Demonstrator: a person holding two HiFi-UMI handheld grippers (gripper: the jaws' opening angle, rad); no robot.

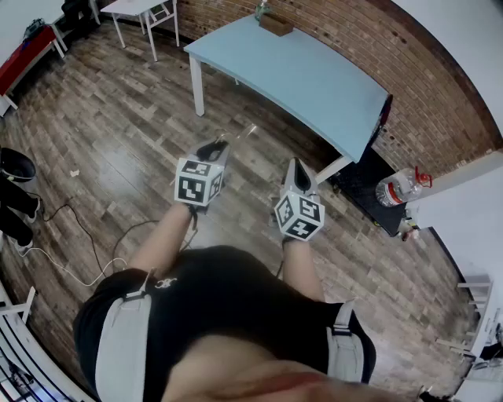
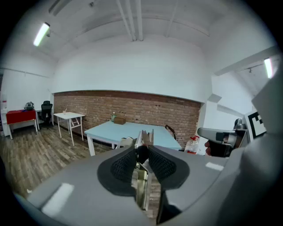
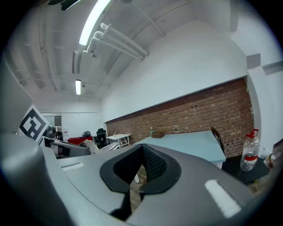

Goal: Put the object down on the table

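My left gripper (image 1: 219,146) is shut on a slim, shiny see-through object (image 1: 238,136), held over the wooden floor short of the light blue table (image 1: 314,78). In the left gripper view the object (image 2: 144,137) sticks up and forward from between the black pads (image 2: 124,165), and the table (image 2: 128,130) stands ahead. My right gripper (image 1: 297,166) hangs beside it to the right, shut, with nothing between its pads (image 3: 152,164). The same table (image 3: 190,143) shows ahead in the right gripper view.
A brown box (image 1: 275,25) and a greenish bottle (image 1: 260,9) stand at the table's far end. A water jug (image 1: 401,187) sits on a dark mat right of the table. A small white table (image 1: 145,9) and a red cabinet (image 1: 23,51) are at the back left. A cable (image 1: 78,235) lies on the floor.
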